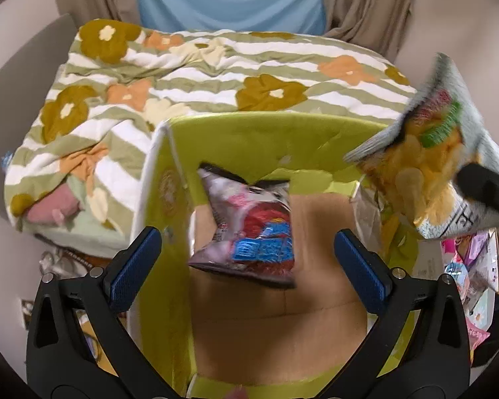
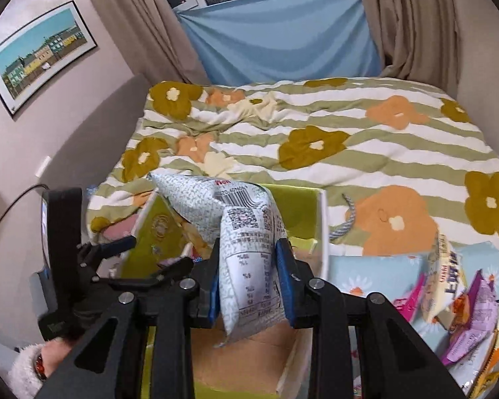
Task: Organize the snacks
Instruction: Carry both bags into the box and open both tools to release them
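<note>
Snacks are going into a lime-green cardboard box (image 1: 249,133) standing at the foot of a bed covered by a striped, flower-print quilt (image 1: 216,76). Over the open box, the left gripper (image 1: 248,259) is standing with its blue pads spread wide, nothing pressed between them; a dark snack packet with red and blue print (image 1: 249,229) is sitting in the gap between the pads, clear of both, above the brown box floor. Beside it, the right gripper (image 2: 248,276) is clamping a white potato-chip bag (image 2: 243,232) by its lower half, the barcoded back facing that gripper's camera, the bag hanging above the box's right side. More snack packets (image 2: 455,302) are lying in a loose pile on the bed to the right of the box. Beige curtains (image 2: 409,26) are framing a blue cloth behind the bed.
</note>
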### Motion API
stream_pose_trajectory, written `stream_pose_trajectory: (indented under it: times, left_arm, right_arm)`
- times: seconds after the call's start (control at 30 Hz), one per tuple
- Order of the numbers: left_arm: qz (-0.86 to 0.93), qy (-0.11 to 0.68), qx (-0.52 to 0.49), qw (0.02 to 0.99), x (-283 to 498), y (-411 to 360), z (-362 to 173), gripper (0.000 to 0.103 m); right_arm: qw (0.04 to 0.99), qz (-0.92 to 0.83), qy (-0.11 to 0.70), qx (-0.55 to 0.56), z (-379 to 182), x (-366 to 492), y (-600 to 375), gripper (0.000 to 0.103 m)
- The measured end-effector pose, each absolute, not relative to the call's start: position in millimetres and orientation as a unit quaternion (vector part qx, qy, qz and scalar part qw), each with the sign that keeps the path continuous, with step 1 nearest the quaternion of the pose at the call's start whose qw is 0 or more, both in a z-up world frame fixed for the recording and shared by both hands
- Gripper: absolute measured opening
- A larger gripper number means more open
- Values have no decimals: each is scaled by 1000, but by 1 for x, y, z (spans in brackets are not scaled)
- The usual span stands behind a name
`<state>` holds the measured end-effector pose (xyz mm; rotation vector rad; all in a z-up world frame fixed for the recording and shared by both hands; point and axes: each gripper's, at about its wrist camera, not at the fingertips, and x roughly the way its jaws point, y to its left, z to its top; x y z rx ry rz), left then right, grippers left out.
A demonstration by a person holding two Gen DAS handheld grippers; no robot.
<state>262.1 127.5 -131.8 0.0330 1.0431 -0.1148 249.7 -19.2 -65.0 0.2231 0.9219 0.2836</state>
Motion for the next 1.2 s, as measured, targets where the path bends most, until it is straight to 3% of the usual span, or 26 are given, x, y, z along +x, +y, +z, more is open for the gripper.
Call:
stream_pose_trajectory:
  times: [0.27,0.6,0.63,0.67,0.73,1.2]
  left_arm:
    - [-23,496,3,868,221,139,-118,103]
    - [-1,498,-10,867,213,157,-124,103]
    - [-1,498,-11,867,212,157,-125,103]
    - [0,499,-12,867,211,157,-126,103]
    - [-1,501,-15,865,208,158,-129,103]
    - [1,475,-6,880,186,166,-97,103]
  right_arm:
    - [874,160,446,108,-70,260,-4,21]
    - [870,140,469,59,-93,283,26,22]
    - [872,134,468,54,-96,284,29,31]
    - [872,131,469,52,-99,285,31,62]
    - [874,132,464,64,-102,286,28,103]
    - [890,121,435,61,-67,249,9,103]
